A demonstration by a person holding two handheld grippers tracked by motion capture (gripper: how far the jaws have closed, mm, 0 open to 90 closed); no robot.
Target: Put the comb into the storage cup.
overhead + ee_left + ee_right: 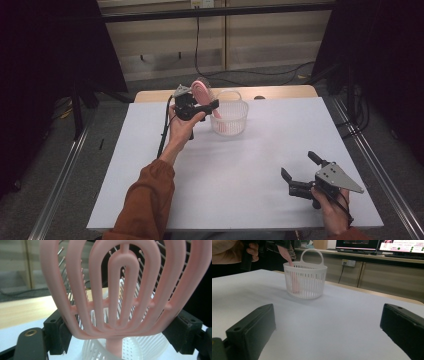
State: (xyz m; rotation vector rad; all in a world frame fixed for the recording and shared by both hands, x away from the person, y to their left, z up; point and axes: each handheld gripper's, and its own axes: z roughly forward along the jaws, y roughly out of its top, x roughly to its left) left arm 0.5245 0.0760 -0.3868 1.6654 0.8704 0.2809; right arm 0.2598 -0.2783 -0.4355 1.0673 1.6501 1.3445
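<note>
The pink hairbrush (202, 91) stands with its handle down inside the white basket (235, 122), its head clamped by the left hand-held gripper (200, 106) (bristles show in that gripper's view). The right hand-held gripper (299, 172), jaws wide, rests on the desk (260, 165) well apart from the basket.

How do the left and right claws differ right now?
The left claw is raised over the white basket; the right claw sits low over the table near its front edge. The left is shut on the pink hairbrush, whose handle dips into the basket; the right is open and holds nothing. Both have black jaws and are hand-held.
</note>
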